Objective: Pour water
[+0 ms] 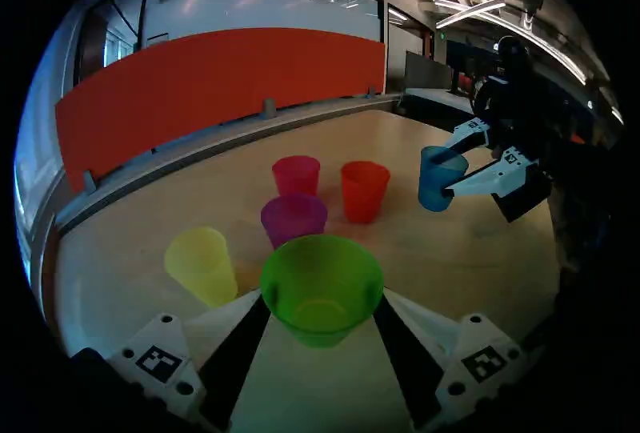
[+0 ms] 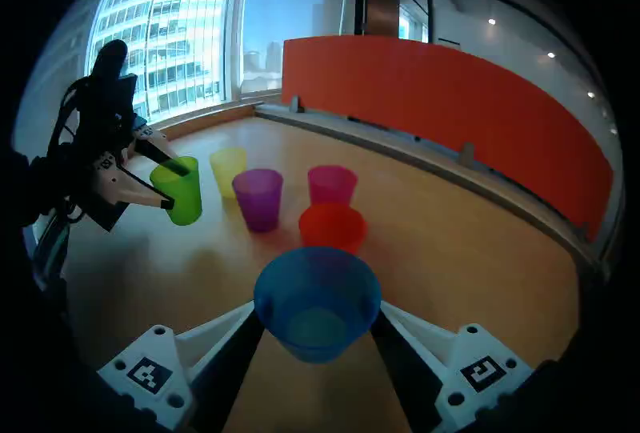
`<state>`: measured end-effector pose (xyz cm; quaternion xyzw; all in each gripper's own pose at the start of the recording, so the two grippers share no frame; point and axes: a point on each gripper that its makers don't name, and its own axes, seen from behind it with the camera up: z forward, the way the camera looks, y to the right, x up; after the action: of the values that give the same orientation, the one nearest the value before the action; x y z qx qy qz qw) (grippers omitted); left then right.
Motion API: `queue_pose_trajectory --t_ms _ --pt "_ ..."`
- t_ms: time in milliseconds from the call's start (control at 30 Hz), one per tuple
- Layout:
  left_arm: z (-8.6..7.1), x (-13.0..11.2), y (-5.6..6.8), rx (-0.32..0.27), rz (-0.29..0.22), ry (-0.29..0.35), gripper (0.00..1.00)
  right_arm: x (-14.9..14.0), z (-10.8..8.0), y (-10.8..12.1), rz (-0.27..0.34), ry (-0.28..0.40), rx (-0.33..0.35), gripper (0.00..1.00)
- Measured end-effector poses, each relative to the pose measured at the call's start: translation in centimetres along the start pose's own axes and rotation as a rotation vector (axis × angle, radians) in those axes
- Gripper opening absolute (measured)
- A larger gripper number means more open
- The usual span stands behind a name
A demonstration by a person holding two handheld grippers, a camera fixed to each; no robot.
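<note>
In the left gripper view my left gripper (image 1: 322, 305) is shut on a green cup (image 1: 322, 287), held upright above the wooden table (image 1: 448, 249). My right gripper (image 2: 318, 317) is shut on a blue cup (image 2: 317, 301), also upright; a little liquid seems to lie at its bottom. Across the table the left gripper view shows the right gripper (image 1: 460, 173) with the blue cup (image 1: 438, 178). The right gripper view shows the left gripper (image 2: 160, 181) with the green cup (image 2: 179, 190).
Several cups stand on the table between the grippers: yellow (image 1: 202, 265), purple (image 1: 294, 220), pink (image 1: 296, 175) and orange-red (image 1: 365, 190). An orange partition (image 1: 216, 85) runs along the far table edge. Large windows (image 2: 172, 41) lie behind the left gripper.
</note>
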<state>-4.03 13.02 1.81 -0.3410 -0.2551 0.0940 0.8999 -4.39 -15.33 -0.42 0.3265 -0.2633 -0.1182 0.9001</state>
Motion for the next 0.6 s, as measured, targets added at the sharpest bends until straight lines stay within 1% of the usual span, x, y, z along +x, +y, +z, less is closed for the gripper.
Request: queue_pose_trajectory --t_ms 300,467,600 --pt "-1.6 2.9 -0.4 0.012 -0.034 0.094 0.85 2.6 -1.7 0.2 0.013 0.081 -0.013 0.89" --pt "-2.6 4.5 -0.5 0.018 -0.057 0.162 0.85 4.5 -2.6 0.0 0.035 0.143 -0.011 0.88" --pt "-3.4 5.5 -0.9 0.03 -0.063 0.199 0.85 6.0 -3.5 -0.1 0.047 0.195 -0.008 0.88"
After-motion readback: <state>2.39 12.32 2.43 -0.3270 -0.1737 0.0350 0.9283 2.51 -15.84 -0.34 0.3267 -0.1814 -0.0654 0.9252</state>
